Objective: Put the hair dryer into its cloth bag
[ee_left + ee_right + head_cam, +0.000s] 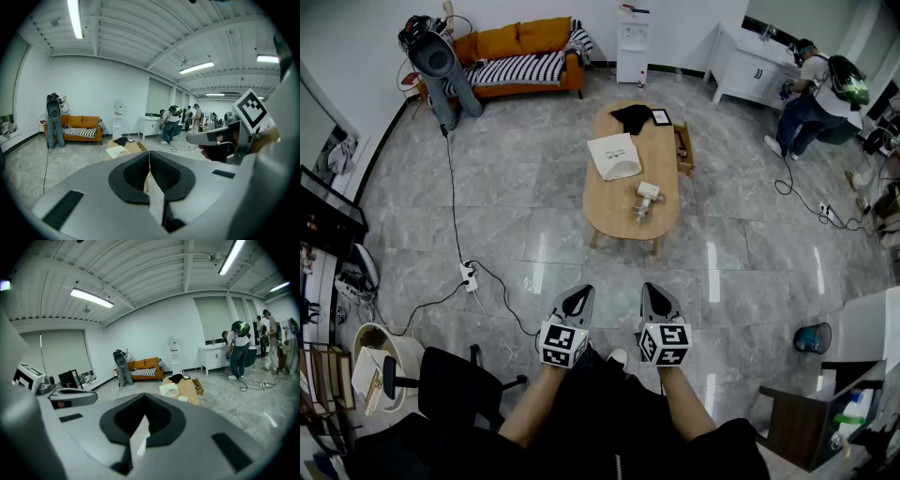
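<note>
We held the left gripper (579, 292) low in front of us on an outstretched forearm, its nose tipped a little down toward the glossy grey marbled floor (487, 225). Its jaws were closed, the ribbed black pads meeting along a thin seam with nothing between them. The shell around them was smooth grey plastic. A cube (563, 343) of black-and-white square markers sat at the wrist end.

Just beside it on our right, we held the right gripper (653, 289) in the same pose, parallel and tipped slightly down. Its jaws were also closed and empty.

Well ahead of both grippers stood the oval bench (619, 211) of pale, smooth wood. The cloth bag (615, 155) lay flat on its left middle part. It was off-white, soft and roughly square. The hair dryer (646, 194) lay on the bench too, nearer us and to the right of the bag, apart from it and outside it. It was a small, hard white thing. At the far end of the bench lay a crumpled black cloth (633, 117), with a small dark picture frame (661, 116) just to its right.
</note>
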The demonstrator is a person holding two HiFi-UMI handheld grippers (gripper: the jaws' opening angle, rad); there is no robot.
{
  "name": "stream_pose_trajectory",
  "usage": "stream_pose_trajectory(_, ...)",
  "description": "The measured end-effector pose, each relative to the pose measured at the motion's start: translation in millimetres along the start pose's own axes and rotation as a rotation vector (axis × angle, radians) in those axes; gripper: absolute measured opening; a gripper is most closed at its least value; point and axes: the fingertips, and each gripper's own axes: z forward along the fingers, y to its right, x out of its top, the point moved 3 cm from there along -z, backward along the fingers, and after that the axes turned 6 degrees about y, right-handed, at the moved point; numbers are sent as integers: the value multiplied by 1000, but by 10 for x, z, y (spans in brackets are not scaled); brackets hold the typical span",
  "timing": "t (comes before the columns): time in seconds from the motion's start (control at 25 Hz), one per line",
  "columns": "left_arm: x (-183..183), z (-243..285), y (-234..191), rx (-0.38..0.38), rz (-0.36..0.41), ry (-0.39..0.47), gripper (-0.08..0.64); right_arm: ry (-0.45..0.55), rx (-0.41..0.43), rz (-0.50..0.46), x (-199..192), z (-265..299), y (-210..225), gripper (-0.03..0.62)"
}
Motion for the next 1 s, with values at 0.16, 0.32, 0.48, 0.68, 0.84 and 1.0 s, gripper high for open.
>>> stream_pose_trajectory(0.16,-14,79,49,2,0,-4,14,7,14,5,-20,9,67,6)
stream_pose_trajectory(0.32,-33,95,54,10,-7,-6,14,23,38,-21,-34,-4,14,8)
stream_pose_trajectory(0.48,-51,158,38,10,-11,-17,14,16,48,-19,-51,76,1,8)
stream_pose_trajectory(0.68,-35,376,-115,2,-35,-20,14,-26,37,4,-78,352,64,8)
stream_pose_trajectory(0.84,-57,656,-401,-8,-50,-31,14,-55,19,17,-68,725,96,8)
stream_pose_trajectory(1.0,19,1005,-726,-34,-59,-38,14,-72,-6,10,53,1182,141,8)
